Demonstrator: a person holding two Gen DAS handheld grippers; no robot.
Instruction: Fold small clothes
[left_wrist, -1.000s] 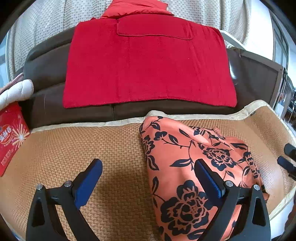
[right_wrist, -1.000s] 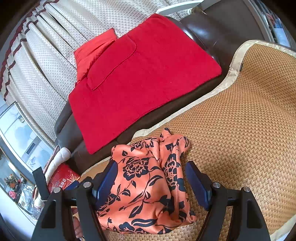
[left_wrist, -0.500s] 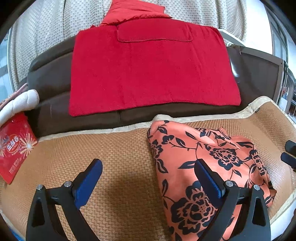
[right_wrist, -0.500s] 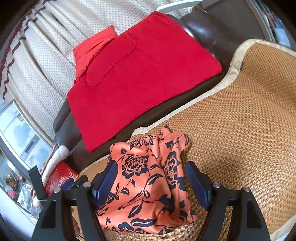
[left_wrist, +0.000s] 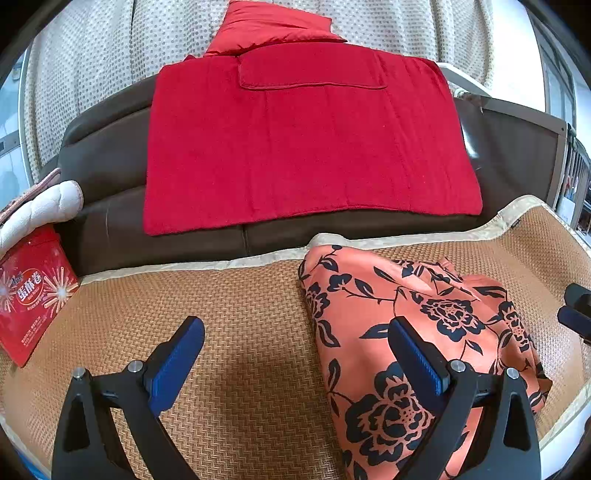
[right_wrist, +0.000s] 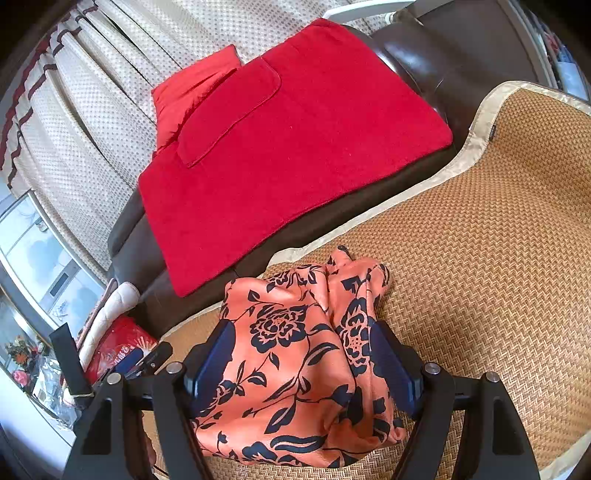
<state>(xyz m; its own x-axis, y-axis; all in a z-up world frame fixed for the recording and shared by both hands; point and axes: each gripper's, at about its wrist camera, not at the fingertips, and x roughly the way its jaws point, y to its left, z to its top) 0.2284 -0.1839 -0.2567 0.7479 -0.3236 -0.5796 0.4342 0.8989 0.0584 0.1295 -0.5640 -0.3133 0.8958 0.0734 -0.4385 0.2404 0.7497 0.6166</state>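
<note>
An orange garment with a black flower print (left_wrist: 406, 306) lies folded in a bundle on the woven mat (left_wrist: 229, 317). My left gripper (left_wrist: 295, 332) is open over the mat. Its right finger hangs above the garment's left part and its left finger above bare mat. In the right wrist view the same garment (right_wrist: 295, 354) lies under and between the fingers of my right gripper (right_wrist: 301, 345). That gripper is open, and its pads stand apart from the cloth. The right gripper's tips (left_wrist: 574, 314) show at the left wrist view's right edge.
Behind the mat's beige trim, a red towel (left_wrist: 306, 140) is draped over a brown leather sofa back (left_wrist: 103, 166), with a red cushion (left_wrist: 266, 26) above it. A red printed box (left_wrist: 33, 295) and a white pad (left_wrist: 40, 206) lie at the left. Dotted curtains hang behind.
The left wrist view has swung a little, so the red box and the sofa's left end show more. The garment lies as before and both grippers stay open.
</note>
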